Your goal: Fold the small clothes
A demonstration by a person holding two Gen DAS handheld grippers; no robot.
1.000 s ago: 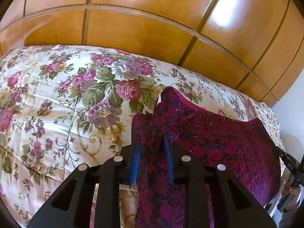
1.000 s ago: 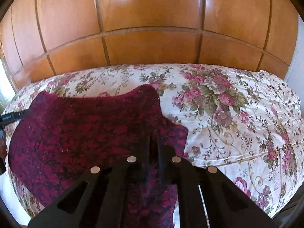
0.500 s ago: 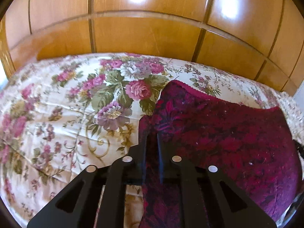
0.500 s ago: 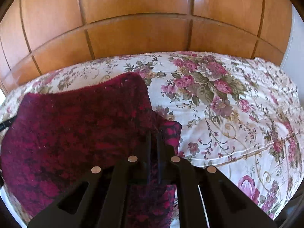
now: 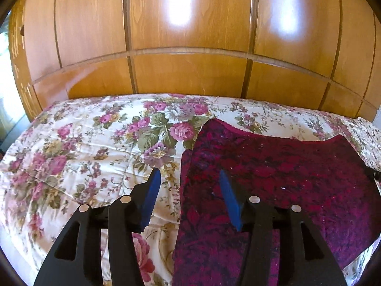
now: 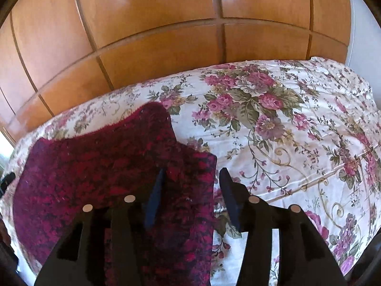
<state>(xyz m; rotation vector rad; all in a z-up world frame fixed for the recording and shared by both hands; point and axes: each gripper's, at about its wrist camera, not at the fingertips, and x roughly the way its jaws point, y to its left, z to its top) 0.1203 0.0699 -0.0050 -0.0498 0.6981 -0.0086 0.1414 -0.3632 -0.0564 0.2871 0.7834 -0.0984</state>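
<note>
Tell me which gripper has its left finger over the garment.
The right gripper: its left finger overlies the dark red garment; the left gripper's overlies the bedspread.

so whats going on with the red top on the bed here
A person with a gripper in each hand is folding a dark red top on a flowered bedspread. Both grippers are opening: the left gripper straddles one side edge of the top, the right gripper the other. Neither pinches the cloth; it lies flat on the bed.
</note>
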